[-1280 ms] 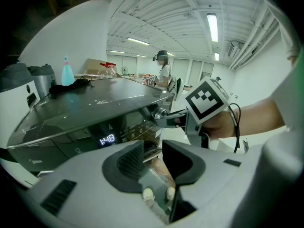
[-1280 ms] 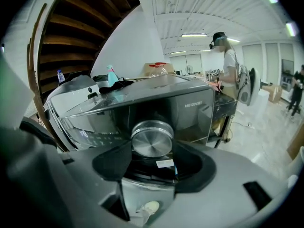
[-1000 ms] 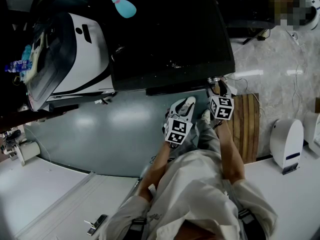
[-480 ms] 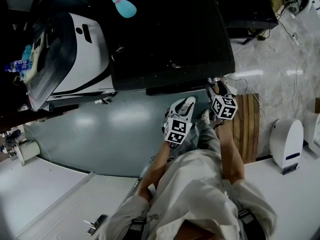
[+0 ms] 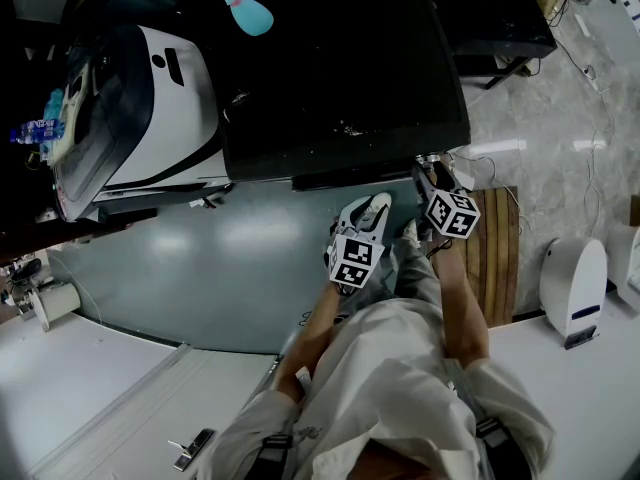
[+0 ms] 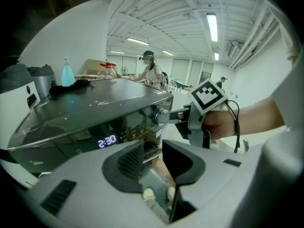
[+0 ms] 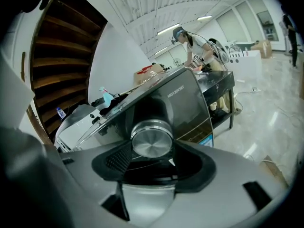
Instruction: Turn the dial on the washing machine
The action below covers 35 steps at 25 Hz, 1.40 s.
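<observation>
- The right claw (image 7: 153,152) pinches the round brushed-metal dial (image 7: 152,137) on the dark grey washing machine (image 7: 190,103), at its front corner, and has rolled over since a second ago.
- The glowing blue display (image 6: 107,140) has jumped to 2:30, so the turn seems to register.
- The left claw (image 6: 153,152) hangs spread and empty, short of the machine.

The right gripper (image 7: 153,156) has rolled with the dial (image 7: 152,137) in its jaws. In its own view the washer (image 7: 190,103) now leans steeply, where it sat near level. Its marker cube (image 5: 451,214) has turned (plain from the head view). The display (image 6: 107,141) has changed and now reads 2:30. The person (image 6: 150,69) behind has shifted left.
</observation>
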### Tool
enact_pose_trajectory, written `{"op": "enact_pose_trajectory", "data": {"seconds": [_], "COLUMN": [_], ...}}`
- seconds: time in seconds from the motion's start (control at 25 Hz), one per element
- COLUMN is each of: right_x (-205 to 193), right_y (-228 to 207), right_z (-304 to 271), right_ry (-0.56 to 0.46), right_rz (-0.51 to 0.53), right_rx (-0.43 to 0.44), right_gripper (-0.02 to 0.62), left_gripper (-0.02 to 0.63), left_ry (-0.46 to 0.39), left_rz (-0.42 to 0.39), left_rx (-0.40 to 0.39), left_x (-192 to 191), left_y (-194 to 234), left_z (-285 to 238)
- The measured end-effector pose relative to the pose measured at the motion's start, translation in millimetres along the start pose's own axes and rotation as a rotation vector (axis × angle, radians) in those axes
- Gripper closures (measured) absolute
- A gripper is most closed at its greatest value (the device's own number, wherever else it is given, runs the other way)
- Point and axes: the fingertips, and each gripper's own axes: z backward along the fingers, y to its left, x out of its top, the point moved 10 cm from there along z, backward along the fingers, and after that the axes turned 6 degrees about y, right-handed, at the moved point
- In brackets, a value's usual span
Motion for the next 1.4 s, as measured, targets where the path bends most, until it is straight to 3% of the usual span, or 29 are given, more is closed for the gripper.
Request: {"op": "enact_pose_trajectory", "data": {"seconds": [0.6, 1.4], "right_x": [-4, -10], "right_y": [-6, -12], "right_z": [-2, -3], "right_ry": [-0.026, -0.091], "right_rz": [-0.134, -0.397], "right_rx": [0.059, 0.170], "right_gripper": [0.328, 0.326], "left_gripper": [0.479, 0.479], "left_ry": [-0.007, -0.004], "left_rz": [-0.004, -0.004], "left_rx": [0.002, 0.005], "left_x": [0, 1], "left_y": [1, 2], "left_z": [0, -1]}}
